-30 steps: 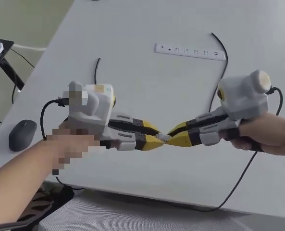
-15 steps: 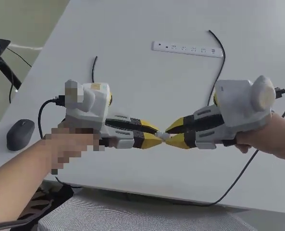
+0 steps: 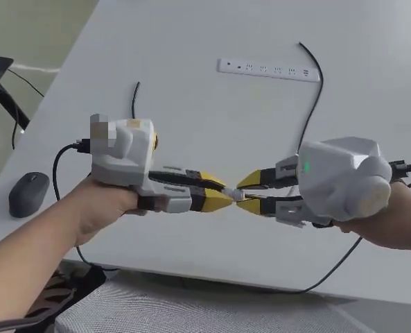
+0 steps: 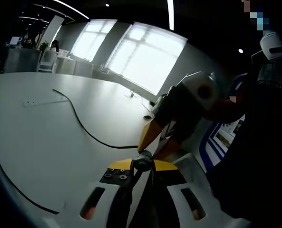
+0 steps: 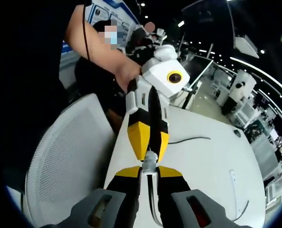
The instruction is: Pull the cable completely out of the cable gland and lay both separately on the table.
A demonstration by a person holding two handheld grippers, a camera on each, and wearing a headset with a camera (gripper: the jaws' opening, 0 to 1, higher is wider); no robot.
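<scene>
The task is mid-way at best. The left claw and the right claw meet tip to tip in the air above the near edge of the table, with the small part held between them. In the left gripper view the left claw is clamped on the grey, round cable gland. In the right gripper view the right claw is closed on the other end, where a thin dark strand, seemingly the cable, runs back between its jaws. Whether the cable is free of the gland cannot be told. Neither piece lies on the table, so the pull-out and both placements look left to do.

No writing is legible: the power strip shows no readable marking, and wall posters in the right gripper view are too blurred.
</scene>
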